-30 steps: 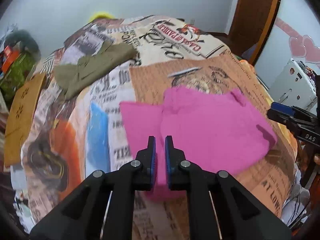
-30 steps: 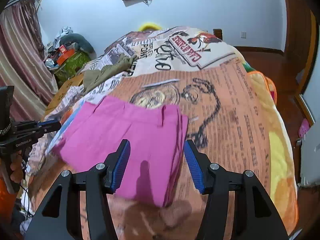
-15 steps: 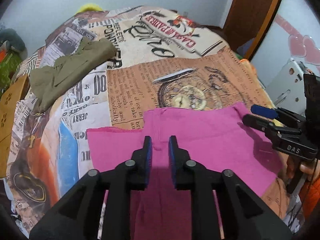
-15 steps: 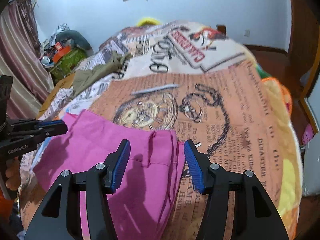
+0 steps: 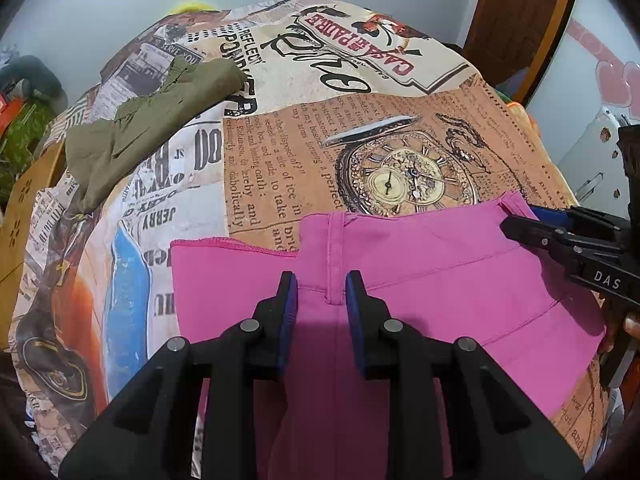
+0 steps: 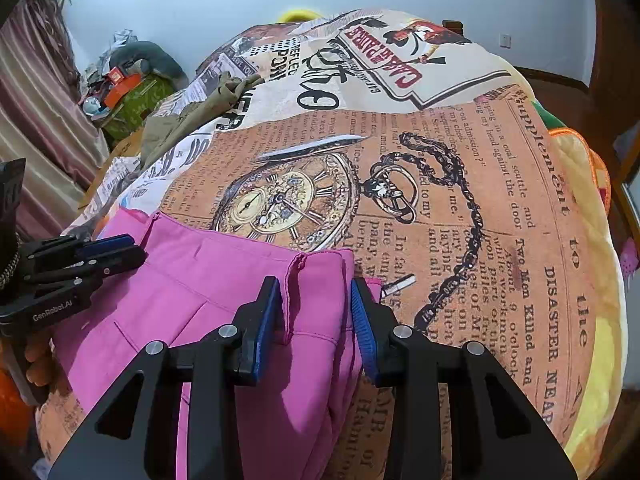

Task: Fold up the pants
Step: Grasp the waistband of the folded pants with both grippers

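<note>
The left tool point(image 5: 322, 292) hovers with its 2 blue-padded fingers apart over the folded bright pink cotton pants point(image 5: 420, 280), gripping nothing. The right tool point(image 6: 314, 300), also parted, straddles their right edge point(image 6: 320, 280). They lie on the newspaper-print bedspread point(image 6: 460, 184) near a crumpled olive-green garment point(image 5: 148, 120).

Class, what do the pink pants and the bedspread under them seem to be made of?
Pink pants: matte woven cloth, probably cotton twill, judging by crisp stitched seams and a belt loop. Bedspread: soft, slightly fuzzy printed fabric, possibly fleece; the newspaper print looks dull.
</note>
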{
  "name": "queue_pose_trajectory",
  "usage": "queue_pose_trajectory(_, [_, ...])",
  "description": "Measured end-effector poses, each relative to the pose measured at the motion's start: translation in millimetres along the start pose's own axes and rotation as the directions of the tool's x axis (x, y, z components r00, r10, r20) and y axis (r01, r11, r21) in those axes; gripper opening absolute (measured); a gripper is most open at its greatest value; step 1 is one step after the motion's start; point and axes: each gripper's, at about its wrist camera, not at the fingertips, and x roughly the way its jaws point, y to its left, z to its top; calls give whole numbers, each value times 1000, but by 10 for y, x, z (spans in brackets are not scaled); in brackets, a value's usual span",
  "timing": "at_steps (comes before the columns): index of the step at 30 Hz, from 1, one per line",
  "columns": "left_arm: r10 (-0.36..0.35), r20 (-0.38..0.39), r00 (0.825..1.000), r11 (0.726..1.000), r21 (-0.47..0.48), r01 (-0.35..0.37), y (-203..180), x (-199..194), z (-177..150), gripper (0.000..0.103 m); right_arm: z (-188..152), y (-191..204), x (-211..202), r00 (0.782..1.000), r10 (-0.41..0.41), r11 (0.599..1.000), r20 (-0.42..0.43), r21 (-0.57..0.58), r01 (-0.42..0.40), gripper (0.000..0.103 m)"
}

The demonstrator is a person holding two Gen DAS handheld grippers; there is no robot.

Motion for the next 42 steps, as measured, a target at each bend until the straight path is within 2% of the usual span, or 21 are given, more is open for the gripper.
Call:
queue_pose_trajectory(3, [24, -10, 1000, 1000, 10, -23, -38, -48, 14, 26, 0, 34, -36, 1000, -28, 999, 9, -15, 28, 33])
queue_pose_trajectory(5, [28, 10, 1000, 999, 17, -28, -60, -144, 9, 26, 9, 61, -88, 999, -48, 999, 16, -21, 48, 33])
queue_pose_trajectory(7, [31, 34, 999, 999, 28, -32, -78, -263, -5, 27, 16, 55, -144, 1000, -30, 1000, -1, -6, 30, 34])
queue_pose_trajectory(10, [41, 63, 997, 999, 32, -43, -65, -436, -31, 30, -5, 39, -283, 999, -30, 999, 12, 14, 29, 43])
queue_pose_trajectory(14, [67, 106, 992, 997, 21, -69, 7, -645, -82, 55, -48, 73, -437, 999, -42, 999, 28, 14, 42, 44])
queue_pose_trajectory(17, [97, 138, 986, 995, 2, -98, 103, -794, -147, 66, -96, 97, -533, 998, -48, 999, 35, 13, 48, 45])
queue_pose_trajectory(18, [105, 142, 984, 994, -14, -104, 157, -838, -165, 71, -116, 104, -565, 998, -49, 999, 37, 14, 49, 49])
queue_pose_trajectory(20, [102, 151, 983, 994, -42, -96, 254, -903, -213, 77, -163, 122, -628, 997, -55, 998, 54, 19, 54, 57])
queue_pose_trajectory(22, [79, 153, 985, 995, -73, -69, 361, -936, -281, 82, -202, 139, -666, 996, -59, 998, 62, 20, 58, 60])
queue_pose_trajectory(29, [12, 94, 996, 994, -111, -2, 481, -729, -478, 82, -391, 128, -553, 999, -52, 996, 9, 68, 51, 61])
queue_pose_trajectory(33, [-61, 34, 998, 987, -146, 65, 513, -527, -532, 82, -490, 66, -432, 999, -12, 991, -30, 131, 16, 61])
queue_pose_trajectory(42, [-88, 7, 996, 987, -136, 89, 519, -313, -478, 83, -501, -48, -299, 997, 62, 978, -39, 204, -53, 64])
